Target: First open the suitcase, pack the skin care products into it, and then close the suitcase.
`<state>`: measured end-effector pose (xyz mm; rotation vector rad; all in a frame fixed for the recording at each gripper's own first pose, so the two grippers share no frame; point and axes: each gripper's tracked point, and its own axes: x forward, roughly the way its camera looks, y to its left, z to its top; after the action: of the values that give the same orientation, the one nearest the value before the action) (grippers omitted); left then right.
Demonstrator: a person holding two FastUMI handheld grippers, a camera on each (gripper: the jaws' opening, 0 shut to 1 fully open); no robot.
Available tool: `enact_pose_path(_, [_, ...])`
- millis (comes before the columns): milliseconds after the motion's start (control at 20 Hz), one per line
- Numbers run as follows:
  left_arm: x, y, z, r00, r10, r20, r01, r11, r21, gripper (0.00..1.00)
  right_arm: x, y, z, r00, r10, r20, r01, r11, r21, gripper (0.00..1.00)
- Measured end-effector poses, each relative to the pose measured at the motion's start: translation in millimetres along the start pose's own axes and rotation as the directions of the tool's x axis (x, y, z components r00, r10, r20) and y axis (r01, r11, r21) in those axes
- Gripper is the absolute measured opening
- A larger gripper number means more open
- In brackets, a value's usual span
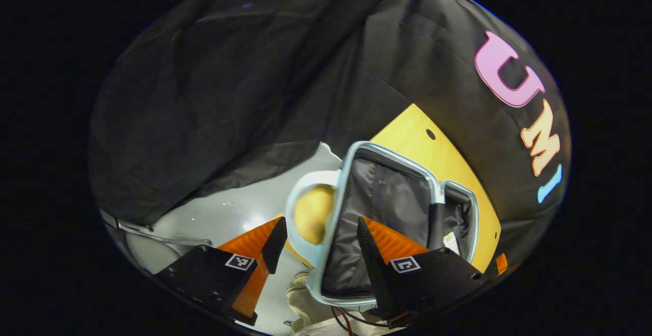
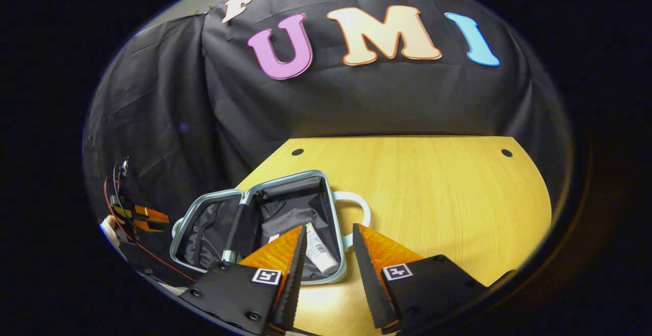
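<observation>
A: Right gripper (image 2: 328, 270) hangs with jaws apart, empty, just in front of the suitcase (image 2: 265, 224). Tube (image 2: 320, 252) lies inside its near half.
B: Left gripper (image 1: 318, 254) gapes around the suitcase rim. Closing probably needs the far half swung over squarely.

surface (image 2: 433, 193): pale wood with fine grain, smooth, faint sheen
suitcase (image 2: 333, 208): smooth hard plastic shell and handle, light satin finish
suitcase lining (image 2: 285, 208): thin dark cloth, creased, slightly shiny
tube (image 2: 321, 255): glossy white plastic
booth wall (image 2: 356, 107): matt black cloth, wrinkled
floor (image 1: 224, 214): smooth, glossy grey
</observation>
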<state>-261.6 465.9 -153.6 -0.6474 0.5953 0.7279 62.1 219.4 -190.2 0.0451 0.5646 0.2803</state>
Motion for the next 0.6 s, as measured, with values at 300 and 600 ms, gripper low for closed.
enact_pose_path(300, [35.5, 25.5, 1.0, 0.999, -0.003, -0.034, 0.004, 1.0, 0.016, 0.81, -25.0, -23.8, 12.2, 0.995, -0.086, 0.056, 0.084, 0.996, 0.036, 0.98])
enact_pose_path(600, [64.5, 20.7, -10.1, 0.996, -0.065, -0.066, 0.061, 0.996, -0.058, 0.72, -44.1, -41.1, 21.6, 0.985, -0.151, 0.081, 0.149, 0.988, 0.038, 0.98])
